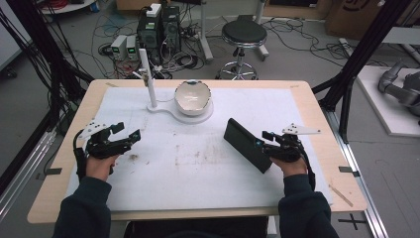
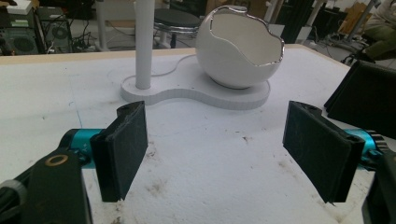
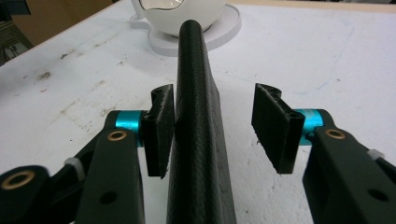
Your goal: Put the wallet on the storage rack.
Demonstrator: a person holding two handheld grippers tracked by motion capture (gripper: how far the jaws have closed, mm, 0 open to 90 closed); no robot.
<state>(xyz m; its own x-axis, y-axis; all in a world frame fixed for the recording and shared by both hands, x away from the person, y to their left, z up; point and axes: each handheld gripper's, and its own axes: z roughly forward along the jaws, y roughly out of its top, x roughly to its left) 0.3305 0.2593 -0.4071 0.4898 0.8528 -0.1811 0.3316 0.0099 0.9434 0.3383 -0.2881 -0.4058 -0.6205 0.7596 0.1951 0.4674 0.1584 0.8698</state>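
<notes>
A flat black case (image 1: 246,144) lies on the white mat, right of centre, reaching from my right gripper toward the bowl. My right gripper (image 1: 262,139) straddles its near end with the jaws open. In the right gripper view the case (image 3: 198,116) runs up between the pads; the left pad sits close against it and the right pad stands clear with a gap. My left gripper (image 1: 127,130) rests at the mat's left side, open, nothing between its jaws (image 2: 224,154). The case's corner (image 2: 369,93) shows at the right of the left gripper view.
A white, broken-egg-shaped bowl (image 1: 192,95) sits on a white base (image 1: 174,112) with an upright white post (image 1: 148,79) at the table's far middle. Dirty smudges mark the mat (image 1: 198,153). A stool (image 1: 242,34) and computer boxes (image 1: 158,27) stand on the floor beyond.
</notes>
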